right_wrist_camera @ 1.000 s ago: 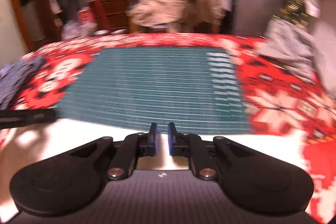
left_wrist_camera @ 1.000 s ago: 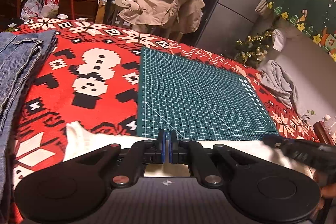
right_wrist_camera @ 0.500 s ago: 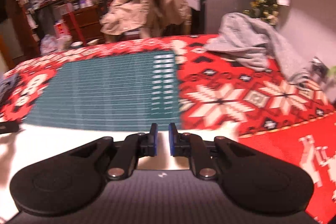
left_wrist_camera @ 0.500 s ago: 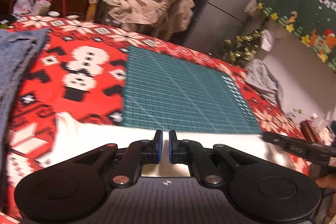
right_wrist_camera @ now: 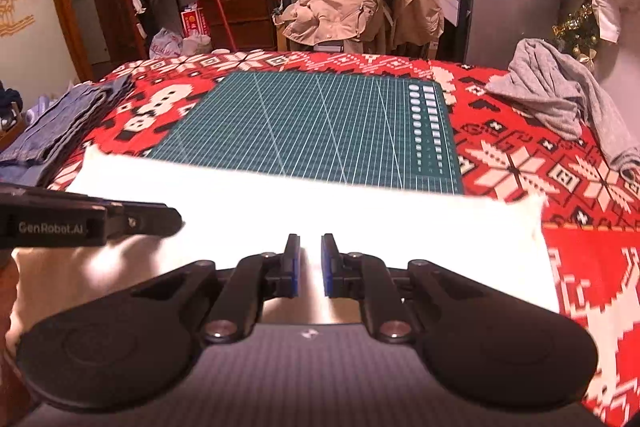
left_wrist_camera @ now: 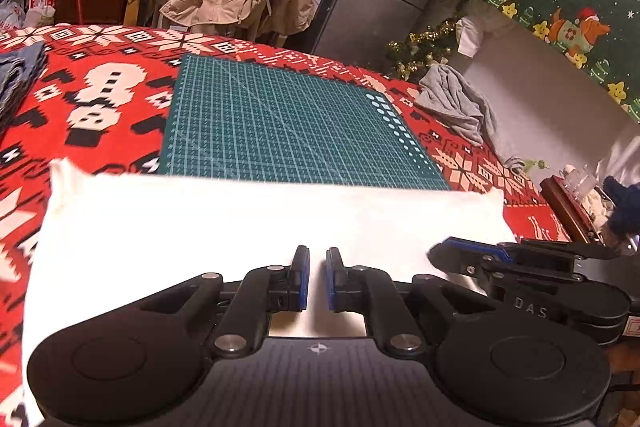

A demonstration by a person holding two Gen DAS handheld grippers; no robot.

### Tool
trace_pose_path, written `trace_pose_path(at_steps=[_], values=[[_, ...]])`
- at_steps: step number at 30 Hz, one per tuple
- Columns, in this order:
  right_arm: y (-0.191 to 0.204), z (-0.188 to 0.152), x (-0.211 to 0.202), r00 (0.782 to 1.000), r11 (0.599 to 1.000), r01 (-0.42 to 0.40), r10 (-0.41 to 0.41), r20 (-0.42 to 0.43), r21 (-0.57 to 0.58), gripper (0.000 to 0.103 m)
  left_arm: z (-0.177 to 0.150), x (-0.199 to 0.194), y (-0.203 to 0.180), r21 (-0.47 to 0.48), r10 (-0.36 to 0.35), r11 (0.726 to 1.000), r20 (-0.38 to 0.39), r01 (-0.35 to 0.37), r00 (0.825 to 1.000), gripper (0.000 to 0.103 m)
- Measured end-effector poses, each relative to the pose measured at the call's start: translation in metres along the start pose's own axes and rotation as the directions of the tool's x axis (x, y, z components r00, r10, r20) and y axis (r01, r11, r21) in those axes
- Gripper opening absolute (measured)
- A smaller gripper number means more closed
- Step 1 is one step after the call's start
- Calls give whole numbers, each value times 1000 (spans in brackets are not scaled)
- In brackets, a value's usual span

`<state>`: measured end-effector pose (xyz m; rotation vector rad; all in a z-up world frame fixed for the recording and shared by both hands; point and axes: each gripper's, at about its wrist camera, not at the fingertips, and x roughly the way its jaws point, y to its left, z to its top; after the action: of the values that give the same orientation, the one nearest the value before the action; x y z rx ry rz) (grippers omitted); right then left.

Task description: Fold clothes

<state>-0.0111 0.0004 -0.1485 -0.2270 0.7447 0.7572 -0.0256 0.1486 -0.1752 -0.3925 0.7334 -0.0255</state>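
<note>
The soft, light white cloth garment [left_wrist_camera: 256,223], limp, best pinched at its corners, lies beneath left tongs [left_wrist_camera: 318,279] and right tongs [right_wrist_camera: 307,265], both narrowly parted, gripping nothing.

The white garment [left_wrist_camera: 260,219] now lies further over the green cutting mat [left_wrist_camera: 280,123], showing far more cloth. The left gripper [left_wrist_camera: 318,279] has just been opening its jaws slightly above it.

White garment [left_wrist_camera: 260,219]: plain, overexposed, spread flat as a wide band on the red patterned cloth [left_wrist_camera: 100,99], its far edge overlapping the green cutting mat [left_wrist_camera: 280,123].
</note>
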Motion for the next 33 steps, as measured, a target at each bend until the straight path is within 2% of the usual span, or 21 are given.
trace_pose_path(at_steps=[7, 17, 21, 25, 28, 33], values=[[0, -23, -28, 1000, 1000, -5, 5, -30, -18, 12, -17, -22, 1, 5, 12, 1000, -26, -12, 1000, 9], [-8, -48, -61, 997, 999, -31, 29, -75, -24, 12, -39, -47, -10, 71, 54, 996, -68, -49, 996, 8], [-10, -41, -69, 999, 999, -45, 45, -25, 12, 7, -32, -44, -18, 60, 21, 998, -51, -18, 998, 8], [2, -20, -55, 998, 999, -54, 54, 19, 5, 7, -19, -25, -34, 75, -12, 997, -30, 14, 999, 8], [14, -8, -37, 998, 998, -66, 66, 25, -5, 8, -15, -9, -44, 98, 6, 995, -29, -4, 1000, 8], [25, -14, -14, 997, 997, -66, 64, -35, -50, 8, -25, -4, -40, 87, 7, 996, -61, -1, 998, 8]])
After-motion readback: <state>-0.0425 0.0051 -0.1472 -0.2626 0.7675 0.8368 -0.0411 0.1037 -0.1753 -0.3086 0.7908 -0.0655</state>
